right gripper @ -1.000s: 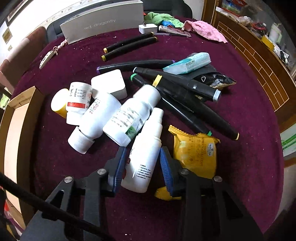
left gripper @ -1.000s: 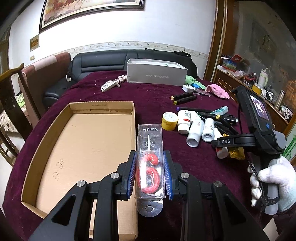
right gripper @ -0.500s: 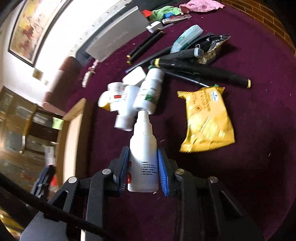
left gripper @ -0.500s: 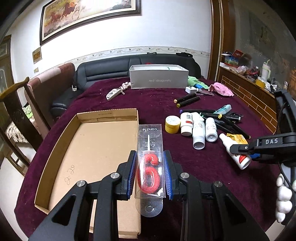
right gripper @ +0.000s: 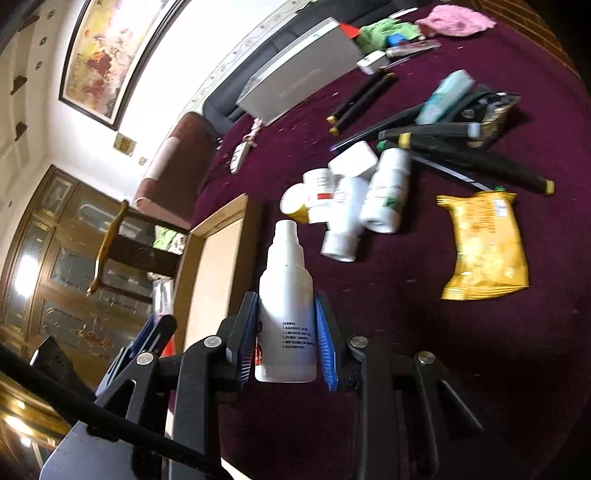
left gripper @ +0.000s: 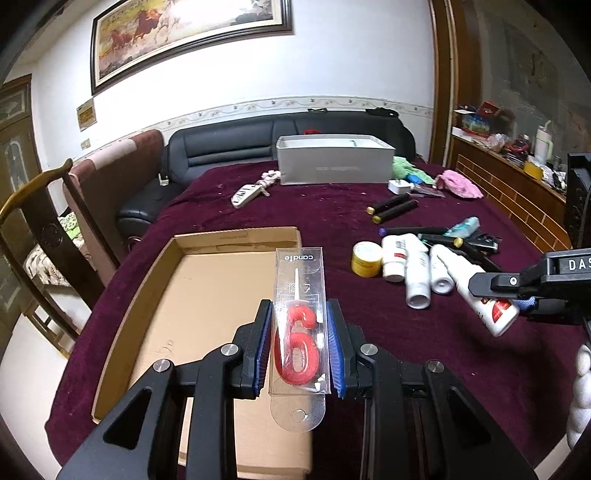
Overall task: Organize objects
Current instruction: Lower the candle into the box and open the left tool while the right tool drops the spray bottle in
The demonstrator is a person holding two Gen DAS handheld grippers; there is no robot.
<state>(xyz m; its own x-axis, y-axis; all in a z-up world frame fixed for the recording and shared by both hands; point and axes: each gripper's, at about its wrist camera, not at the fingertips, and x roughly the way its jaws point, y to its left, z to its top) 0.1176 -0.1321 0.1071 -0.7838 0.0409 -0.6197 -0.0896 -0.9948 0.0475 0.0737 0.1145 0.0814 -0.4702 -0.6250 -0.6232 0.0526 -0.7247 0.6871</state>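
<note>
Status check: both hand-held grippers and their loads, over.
Left hand-held gripper shut on candle pack. Right shut on white bottle. Cardboard tray unobstructed.

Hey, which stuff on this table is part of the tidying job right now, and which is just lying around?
In the job:
- candle pack, held in left tongs
- spray bottle, held in right tongs
- cardboard tray

Lying about:
- yellow snack packet
- grey box
- pink cloth

A: Location type?
B: Home living room. Black leather sofa (left gripper: pixel 280 147) along the table's (left gripper: pixel 332 206) far edge, framed horse painting (left gripper: pixel 184 33) on the wall, glazed wooden cabinet (right gripper: pixel 66 258), wooden chair (left gripper: pixel 33 206).
</note>
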